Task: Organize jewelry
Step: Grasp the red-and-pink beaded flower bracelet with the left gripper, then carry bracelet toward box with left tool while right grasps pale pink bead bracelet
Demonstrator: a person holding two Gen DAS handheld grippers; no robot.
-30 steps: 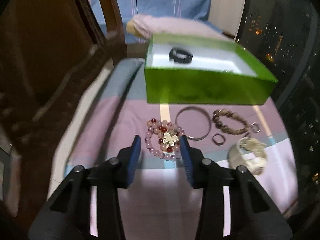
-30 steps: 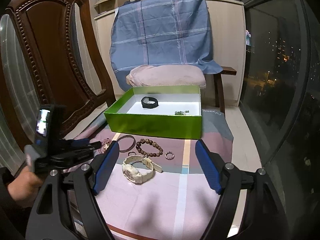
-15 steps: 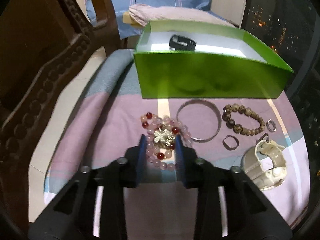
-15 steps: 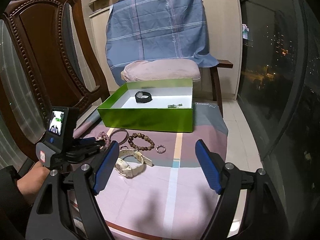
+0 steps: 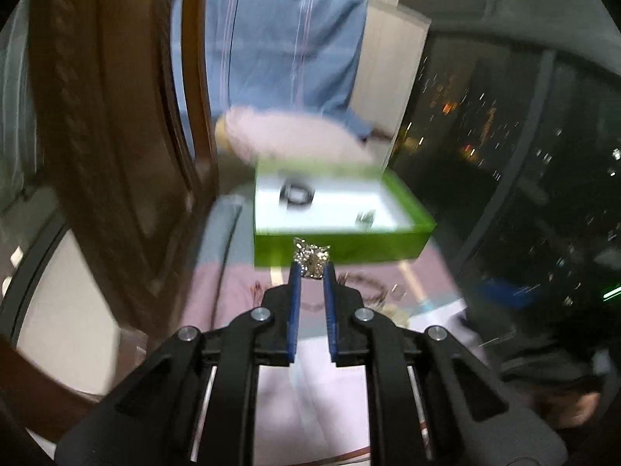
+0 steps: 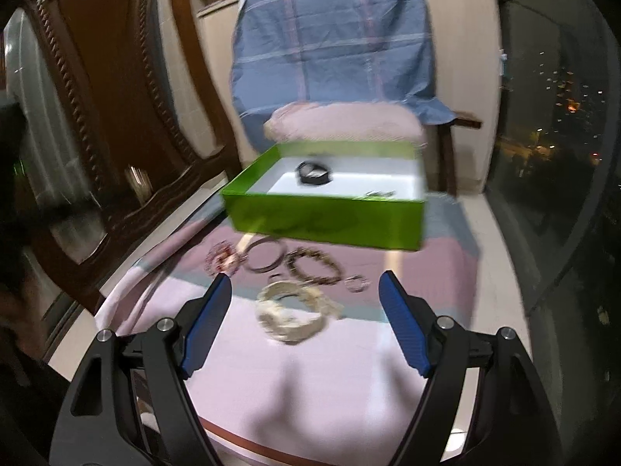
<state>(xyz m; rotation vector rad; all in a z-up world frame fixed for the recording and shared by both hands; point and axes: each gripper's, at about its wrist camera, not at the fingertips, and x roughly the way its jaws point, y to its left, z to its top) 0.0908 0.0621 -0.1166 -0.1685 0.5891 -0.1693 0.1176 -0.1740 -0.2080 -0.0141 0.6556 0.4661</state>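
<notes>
Rectangular green cardboard box [image 6: 326,213] at 12 o'clock on smooth pink cloth [image 6: 330,369]. Right gripper [image 6: 304,295] spread wide over chunky cream watch [image 6: 295,314]. Left gripper [image 5: 309,268] pinched on glittery metallic brooch [image 5: 310,258], raised before the box's front wall.

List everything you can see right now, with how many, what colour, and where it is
green box: 1, green with white inside, far end of the cloth
black band: 1, black, inside the box
small item: 1, blurred, inside the box by its front wall
sparkly ornament: 1, silver-gold, pinched in the left gripper
pink bead bracelet: 1, pink and red, on the cloth, leftmost
metal bangle: 1, silver, beside the beads
brown bead bracelet: 1, brown, right of the bangle
small ring: 1, silver, rightmost
cream watch: 1, cream, nearest the right gripper
cloth: 1, pink and blue, under everything
wooden chair: 1, dark brown, left
left gripper: 1, black and blue, closed
right gripper: 1, black and blue, open
</notes>
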